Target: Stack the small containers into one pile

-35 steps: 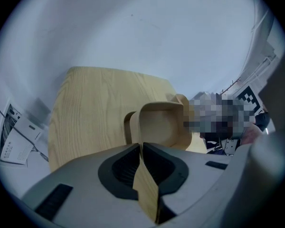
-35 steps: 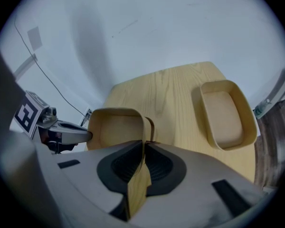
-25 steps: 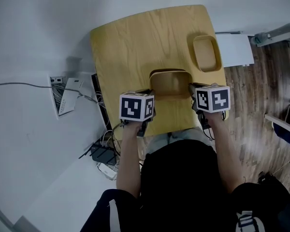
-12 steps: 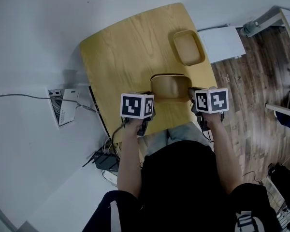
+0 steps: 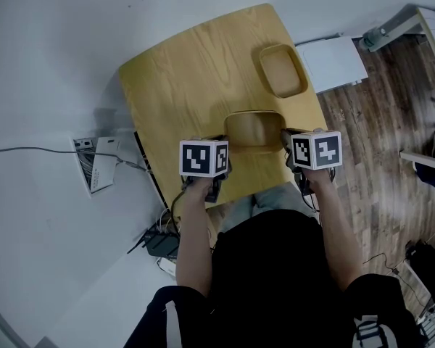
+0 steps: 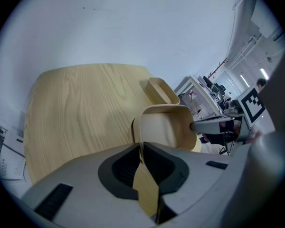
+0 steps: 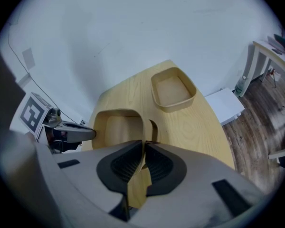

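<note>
Two small wooden containers are on view. The nearer container (image 5: 254,129) is held between both grippers just above the near part of the round wooden table (image 5: 181,71). My left gripper (image 6: 140,148) is shut on its left wall, and my right gripper (image 7: 143,148) is shut on its right wall. In the left gripper view this nearer container (image 6: 164,125) shows with the right gripper's finger at its far side. The second container (image 5: 283,69) rests on the table farther back to the right, also visible as the second container (image 7: 173,90) and the second container (image 6: 160,90).
A white box (image 5: 335,62) stands on the wooden floor right of the table. Cables and a power strip (image 5: 159,241) lie on the white floor at the left, near a paper (image 5: 98,162). The person's legs are under the table's near edge.
The head view shifted, so the table and far container appear farther left. The held container stays gripped by both grippers and sits slightly higher in the view.
</note>
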Available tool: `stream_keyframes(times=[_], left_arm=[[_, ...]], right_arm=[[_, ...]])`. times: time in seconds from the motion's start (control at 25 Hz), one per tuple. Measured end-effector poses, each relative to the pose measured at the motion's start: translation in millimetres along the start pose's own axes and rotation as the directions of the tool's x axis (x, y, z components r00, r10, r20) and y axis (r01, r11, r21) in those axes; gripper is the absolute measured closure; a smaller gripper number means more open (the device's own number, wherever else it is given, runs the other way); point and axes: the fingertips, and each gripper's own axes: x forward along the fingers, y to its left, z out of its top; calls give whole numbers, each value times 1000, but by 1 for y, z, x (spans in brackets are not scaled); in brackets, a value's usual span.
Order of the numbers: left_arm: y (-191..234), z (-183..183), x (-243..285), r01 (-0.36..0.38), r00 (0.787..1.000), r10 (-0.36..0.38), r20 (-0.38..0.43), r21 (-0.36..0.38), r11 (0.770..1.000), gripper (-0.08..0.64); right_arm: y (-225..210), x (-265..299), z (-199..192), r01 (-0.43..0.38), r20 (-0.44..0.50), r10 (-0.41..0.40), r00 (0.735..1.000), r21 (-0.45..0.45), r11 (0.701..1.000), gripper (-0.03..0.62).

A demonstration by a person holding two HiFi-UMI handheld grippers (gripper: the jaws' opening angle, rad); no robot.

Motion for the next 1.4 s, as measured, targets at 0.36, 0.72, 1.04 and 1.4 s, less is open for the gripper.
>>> stream_keyframes(times=[0.36,0.72,1.04,1.4], left_arm=[[-2,0,-9,32,999,-32,24,10,999,500],[11,13,-15,34,985,-29,167,-27,999,481],[8,4,9,29,991,-27,128,-11,1000,402],[10,3,34,44,996,-41,79,-33,998,402]], right_arm=[[-3,-5,-2,-7,23,7,1000,26,1000,558],[-2,-6,7,-11,90,10,996,13,1000,552],[-7,1,11,-7,91,8,996,-10,1000,449],[-25,18,7,-31,50,28,998,55,998,449]])
